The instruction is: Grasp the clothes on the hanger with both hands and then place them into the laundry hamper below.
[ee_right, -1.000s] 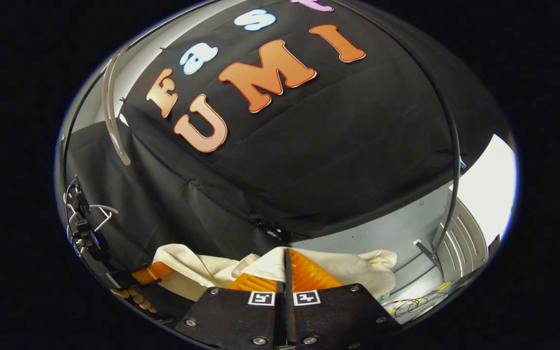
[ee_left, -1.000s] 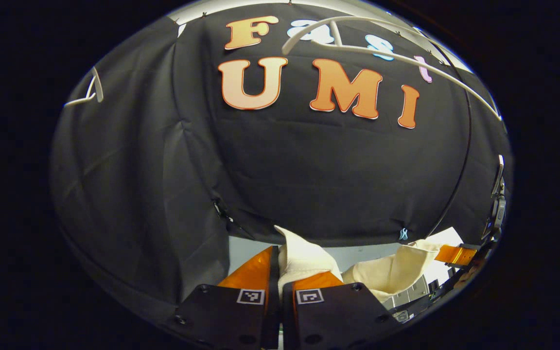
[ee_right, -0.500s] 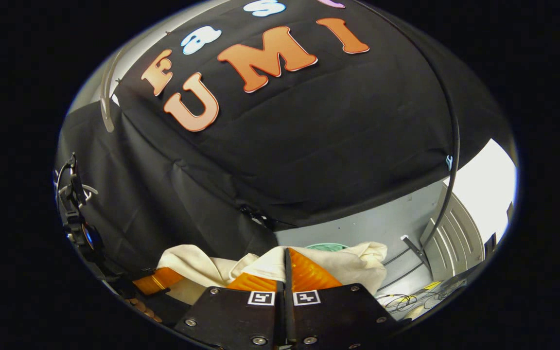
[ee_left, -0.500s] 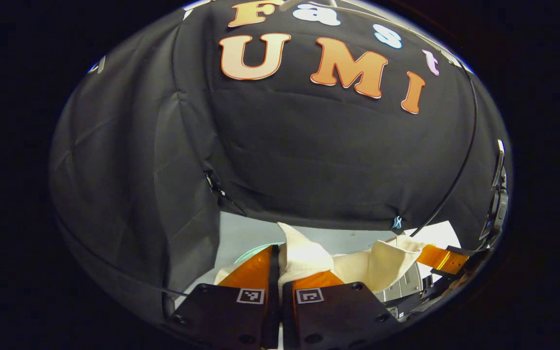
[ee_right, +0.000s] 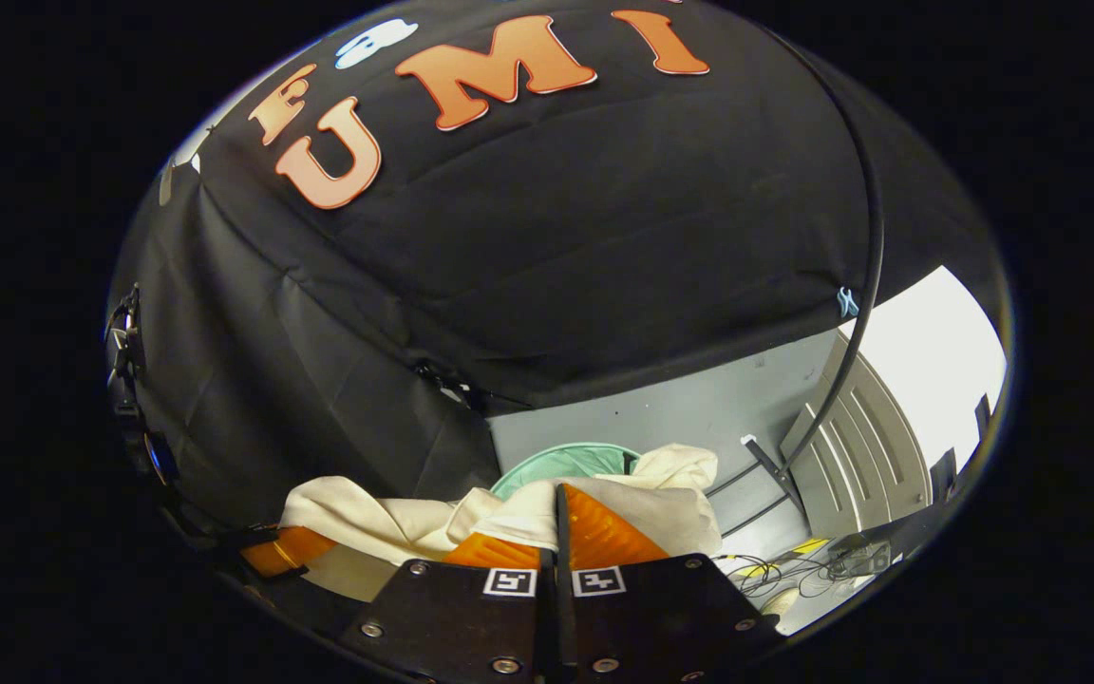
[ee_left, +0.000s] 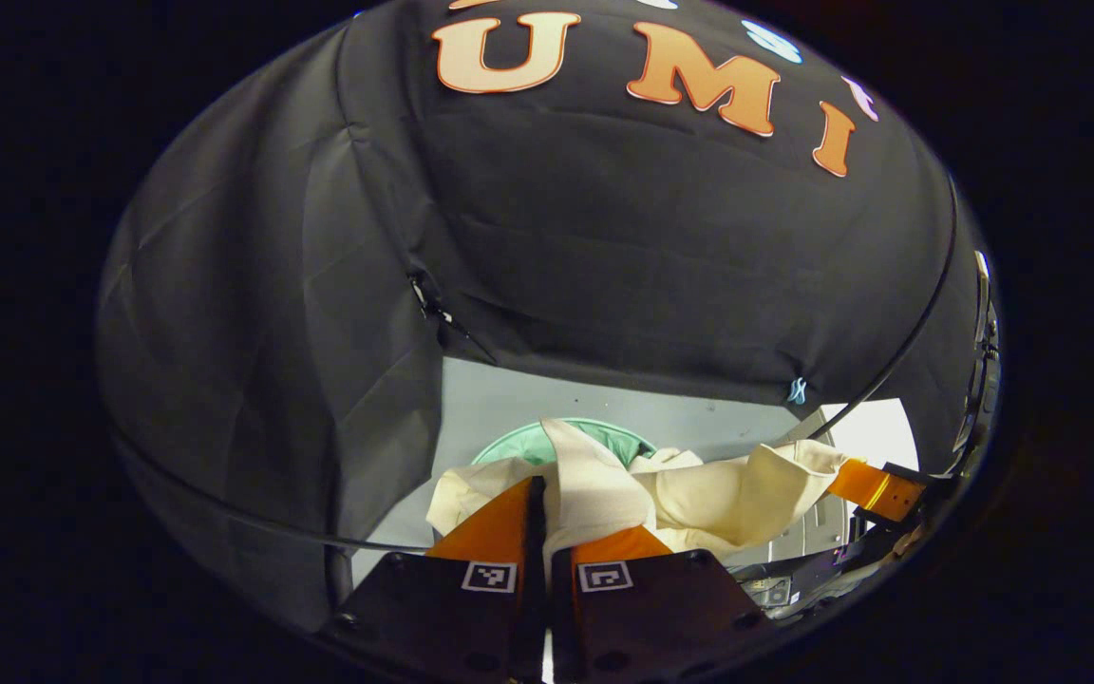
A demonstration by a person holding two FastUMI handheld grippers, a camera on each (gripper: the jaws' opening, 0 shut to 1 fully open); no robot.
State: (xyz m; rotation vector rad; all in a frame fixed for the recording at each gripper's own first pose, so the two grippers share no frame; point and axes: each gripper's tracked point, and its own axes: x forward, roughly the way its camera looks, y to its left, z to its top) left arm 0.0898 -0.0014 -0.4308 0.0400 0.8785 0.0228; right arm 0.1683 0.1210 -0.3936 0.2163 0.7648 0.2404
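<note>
The cream-coloured soft cotton garment [ee_left: 699,494] looks light and limp, so it should sag between grips; its bunched upper edge is the sensible hold. The left gripper [ee_left: 543,518] has its orange fingers [ee_left: 495,522] pinching a fold, cloth rising just ahead. The right gripper [ee_right: 558,522] likewise clamps cloth. Beyond both fingertips sits the round mint-green mesh laundry hamper [ee_right: 556,463].

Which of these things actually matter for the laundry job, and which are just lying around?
For the job:
- cream cloth garment
- round green laundry hamper
- left gripper
- right gripper

Just lying about:
- tangled cables on the floor
- grey slatted panel
</note>
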